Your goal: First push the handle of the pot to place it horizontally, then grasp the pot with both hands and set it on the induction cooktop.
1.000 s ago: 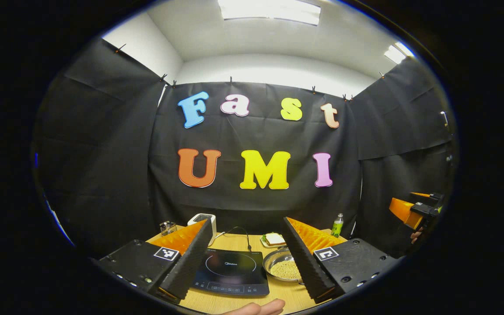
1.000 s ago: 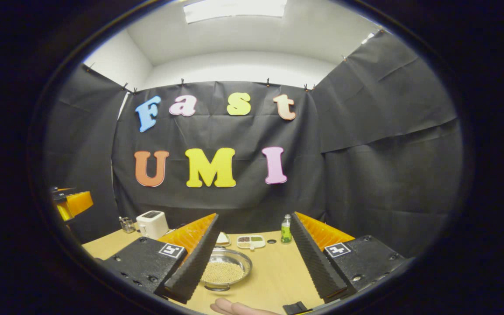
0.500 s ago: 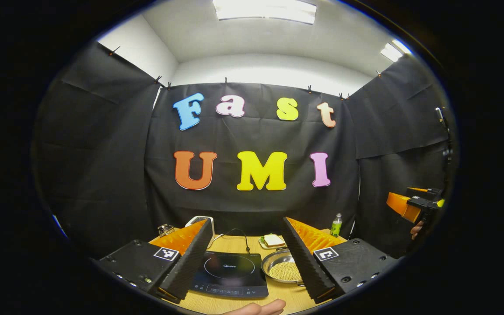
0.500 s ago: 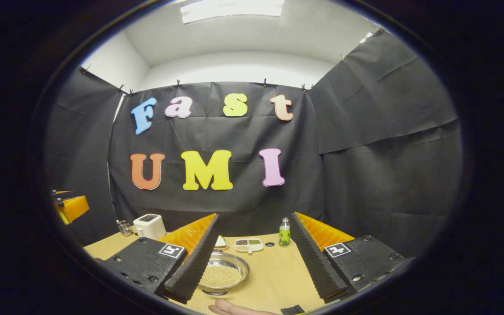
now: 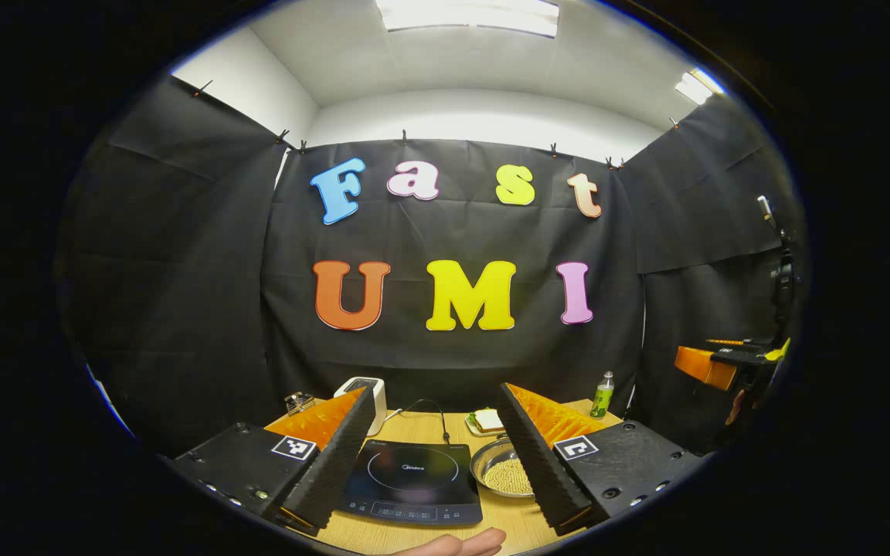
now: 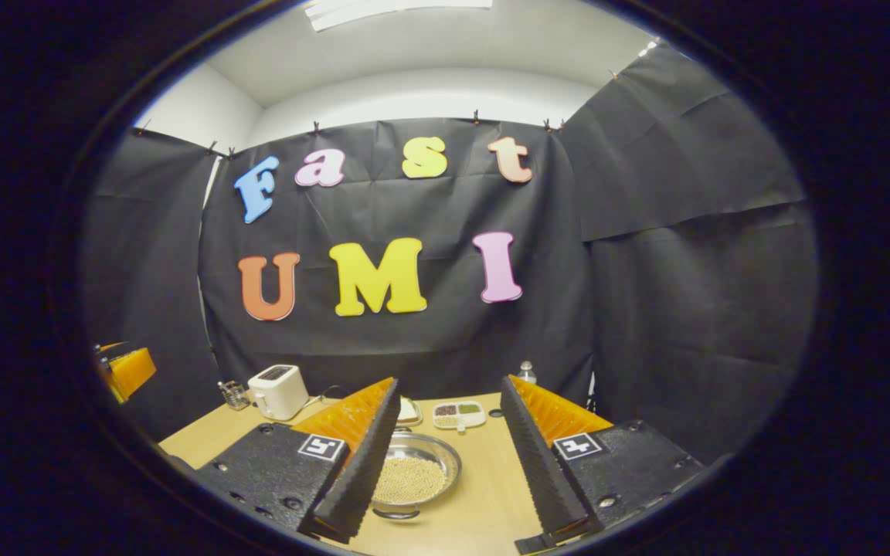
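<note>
Left gripper view takes in the flat black induction cooktop (image 5: 412, 483) lying on the pale wooden table (image 5: 422, 426), framed between the spread fingers of the left gripper (image 5: 437, 452), whose jaws stand wide apart with nothing between them. Just right of the cooktop sits the shallow round steel pot (image 5: 501, 476) filled with small pale beads, partly hidden by the right-hand finger; it rests on the table, not on the cooktop. Behind lie one white toaster (image 5: 361, 388), one sandwich on a small plate (image 5: 484, 421) and one green bottle (image 5: 603, 394). A fingertip of a hand (image 5: 460, 543) shows at the bottom edge, and the other gripper hangs at the far right, well apart.

Right gripper view looks at the same pot (image 6: 416, 477) from nearer, with its small loop handle pointing toward the camera. The right gripper (image 6: 449, 455) also stands open and empty, above the pot. This view adds one white divided dish of grains (image 6: 459, 414) and one small wire rack (image 6: 236, 394) beside the toaster (image 6: 277, 391)
</note>
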